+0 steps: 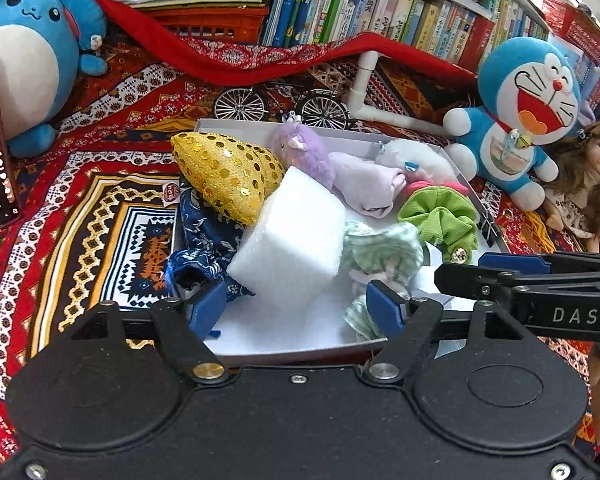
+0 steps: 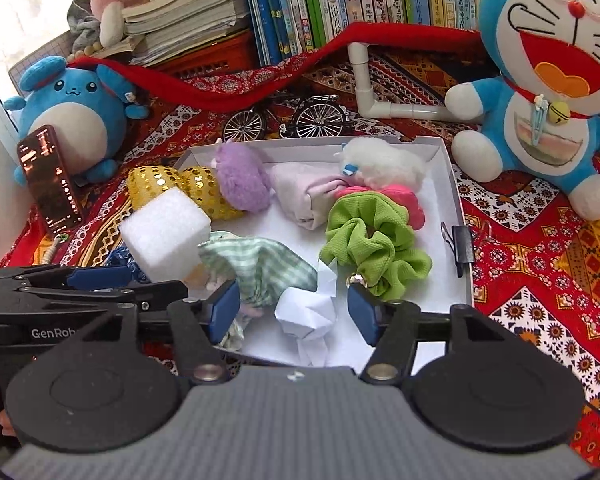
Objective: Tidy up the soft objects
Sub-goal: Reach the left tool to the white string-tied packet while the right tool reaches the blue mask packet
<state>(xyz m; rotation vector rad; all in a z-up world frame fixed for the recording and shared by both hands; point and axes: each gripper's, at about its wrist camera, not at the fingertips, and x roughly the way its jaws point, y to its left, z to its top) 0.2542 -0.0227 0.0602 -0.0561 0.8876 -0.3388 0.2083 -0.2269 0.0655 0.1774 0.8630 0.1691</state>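
Apparently both grippers (image 1: 298, 306) (image 2: 294, 310) level, fingers (image 1: 384, 304) apart.

Foam block (image 2: 165, 234): was plain white.
Scrunchie (image 2: 374, 240): was lime green.
Pouch (image 1: 230, 172): was gold, sequinned.
Plush toy (image 2: 242, 178): was lilac.
Checked cloth (image 2: 260, 266): was green-and-white.
Tablecloth (image 2: 540, 280): was red, geometric-patterned.
Gripper pads (image 1: 206, 306): were blue.

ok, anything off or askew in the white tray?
Yes. The white foam block sits tilted at the tray's left edge, propped on the blue patterned cloth, which spills over that edge. The gold sequin pouch overhangs there too.
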